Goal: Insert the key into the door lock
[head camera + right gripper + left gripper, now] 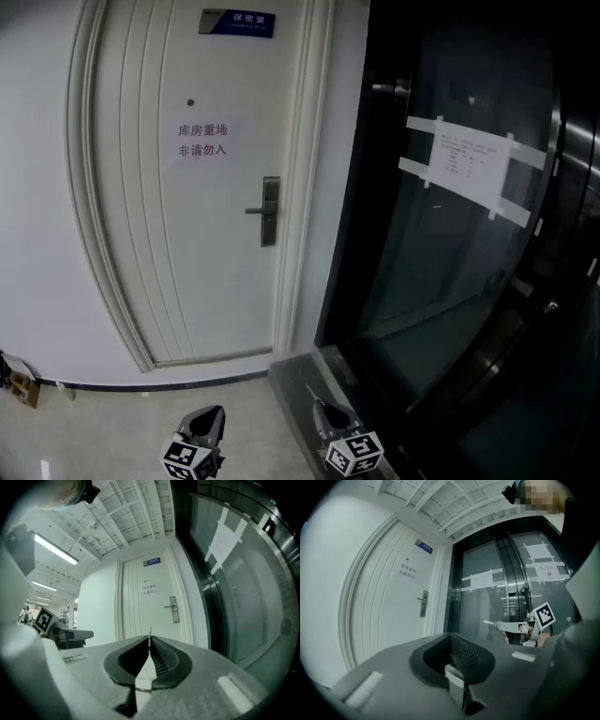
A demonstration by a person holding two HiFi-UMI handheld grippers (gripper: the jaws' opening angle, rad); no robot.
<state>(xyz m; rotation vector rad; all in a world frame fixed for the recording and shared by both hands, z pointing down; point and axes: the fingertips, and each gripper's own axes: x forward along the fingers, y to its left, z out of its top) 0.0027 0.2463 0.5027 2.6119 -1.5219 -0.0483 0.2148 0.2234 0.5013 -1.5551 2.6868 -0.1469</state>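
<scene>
R gripper (149,641) clamped tight on key (150,632), thin blade pointing fwd. L gripper (451,637) closed, empty. Door lock (270,212) far ahead, slightly left, well apart. Rec: approach square-on, blade level, align w/ keyway before pushing

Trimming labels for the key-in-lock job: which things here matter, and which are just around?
Job: key, pinched in the right gripper; door lock; white door.
Around: left gripper; door notice; blue nameplate; glass door; taped sheet.
</scene>
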